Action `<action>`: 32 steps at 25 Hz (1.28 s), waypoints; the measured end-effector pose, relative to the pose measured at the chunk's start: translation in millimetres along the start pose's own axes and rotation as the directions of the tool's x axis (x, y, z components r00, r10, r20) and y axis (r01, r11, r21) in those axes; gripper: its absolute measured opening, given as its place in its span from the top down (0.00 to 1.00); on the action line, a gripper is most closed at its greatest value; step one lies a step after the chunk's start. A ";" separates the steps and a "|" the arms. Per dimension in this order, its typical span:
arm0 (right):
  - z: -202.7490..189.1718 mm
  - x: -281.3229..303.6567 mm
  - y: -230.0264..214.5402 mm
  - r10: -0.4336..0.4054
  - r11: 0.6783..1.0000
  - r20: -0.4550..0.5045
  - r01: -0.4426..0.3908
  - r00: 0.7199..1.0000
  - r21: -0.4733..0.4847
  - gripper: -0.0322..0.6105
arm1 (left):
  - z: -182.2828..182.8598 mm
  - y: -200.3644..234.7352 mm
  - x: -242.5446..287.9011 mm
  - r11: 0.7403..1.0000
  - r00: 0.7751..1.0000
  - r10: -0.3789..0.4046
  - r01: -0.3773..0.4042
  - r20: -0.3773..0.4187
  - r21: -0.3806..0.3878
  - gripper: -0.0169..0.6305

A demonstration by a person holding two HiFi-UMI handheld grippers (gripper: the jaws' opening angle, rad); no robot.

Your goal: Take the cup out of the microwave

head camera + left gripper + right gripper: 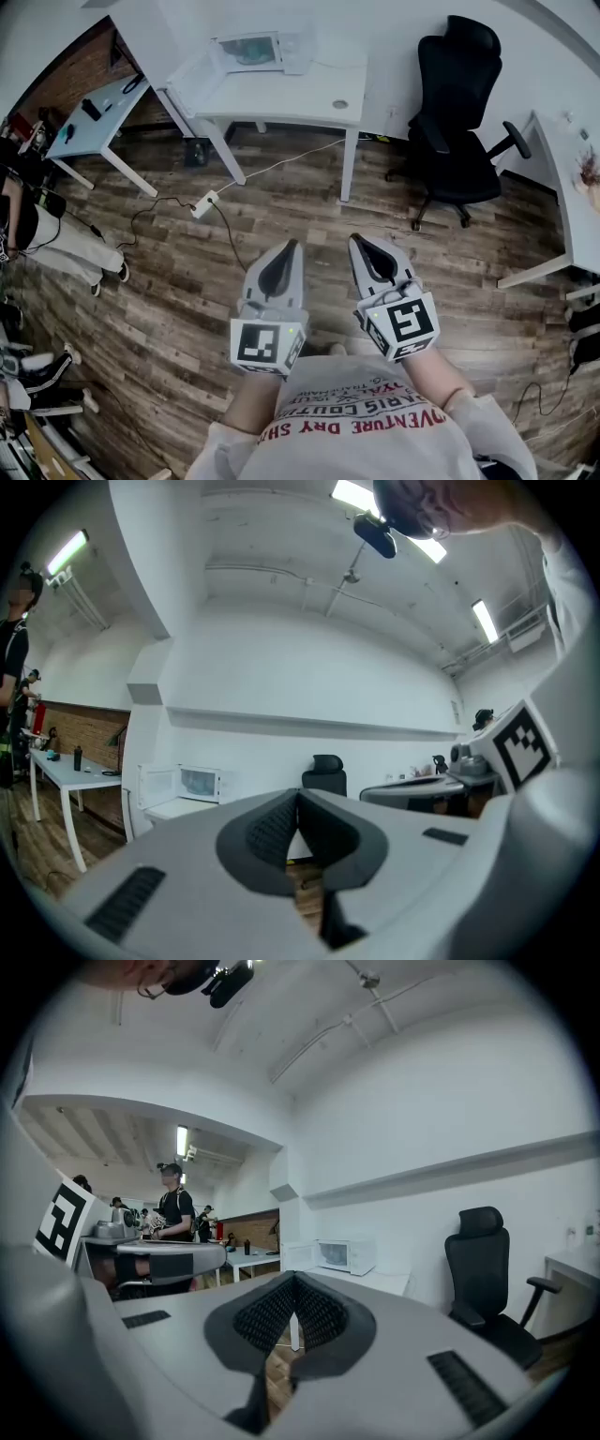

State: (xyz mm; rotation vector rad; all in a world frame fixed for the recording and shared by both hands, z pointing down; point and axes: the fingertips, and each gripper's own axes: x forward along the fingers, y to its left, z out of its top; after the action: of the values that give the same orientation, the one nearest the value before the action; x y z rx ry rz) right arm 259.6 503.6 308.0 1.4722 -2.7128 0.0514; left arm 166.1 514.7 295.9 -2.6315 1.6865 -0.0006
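A white microwave stands on a white table across the room, its door swung open to the left. The left gripper view shows the microwave small and far off, as does the right gripper view. No cup can be made out inside at this distance. My left gripper and right gripper are held side by side over the wooden floor, pointing toward the table. Both are shut with nothing between the pads, left and right.
A black office chair stands right of the microwave table. A second white table is at the left, and a desk edge at the right. A power strip with cables lies on the floor. People stand at the far left.
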 end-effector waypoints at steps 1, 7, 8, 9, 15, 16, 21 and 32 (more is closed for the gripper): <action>-0.2 0.4 -1.5 0.000 1.000 0.000 0.000 1.000 0.005 0.93 | 0.4 -2.2 1.1 1.000 1.000 -0.008 0.008 0.001 0.001 0.96; -10.3 14.2 -1.0 0.022 0.999 -0.021 -0.021 1.000 0.046 0.93 | -13.8 4.4 3.6 0.999 0.998 -0.041 0.042 -0.038 0.009 0.96; -12.0 19.7 0.7 0.028 0.998 -0.026 -0.027 0.999 0.048 0.93 | -18.2 9.0 4.0 0.999 0.998 -0.046 0.046 -0.048 0.005 0.96; -13.8 26.3 2.3 0.034 0.998 -0.032 -0.032 0.999 0.048 0.93 | -22.9 15.0 5.5 0.999 0.997 -0.047 0.047 -0.060 0.001 0.96; -19.8 88.6 9.6 0.051 0.999 -0.072 -0.051 0.996 0.004 0.93 | -35.6 70.0 39.4 0.999 0.996 -0.042 0.041 -0.077 -0.008 0.96; -19.7 101.2 9.6 0.050 0.999 -0.077 -0.049 0.996 0.002 0.93 | -36.6 81.0 46.8 0.999 0.996 -0.044 0.043 -0.075 -0.015 0.96; -14.7 178.3 8.2 0.006 1.000 -0.098 -0.009 0.995 -0.029 0.93 | -35.5 153.0 86.1 0.999 0.997 -0.046 0.045 -0.056 -0.026 0.96; 23.1 361.4 26.6 -0.024 0.998 -0.053 0.020 0.998 -0.061 0.93 | -14.9 340.7 158.9 0.999 0.999 0.027 -0.028 -0.036 -0.020 0.96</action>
State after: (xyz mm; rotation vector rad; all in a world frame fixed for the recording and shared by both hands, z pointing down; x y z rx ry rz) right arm 39.9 214.4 307.9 1.4620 -2.6313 0.0074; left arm -77.2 227.9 304.9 -2.6384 1.7424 -0.0310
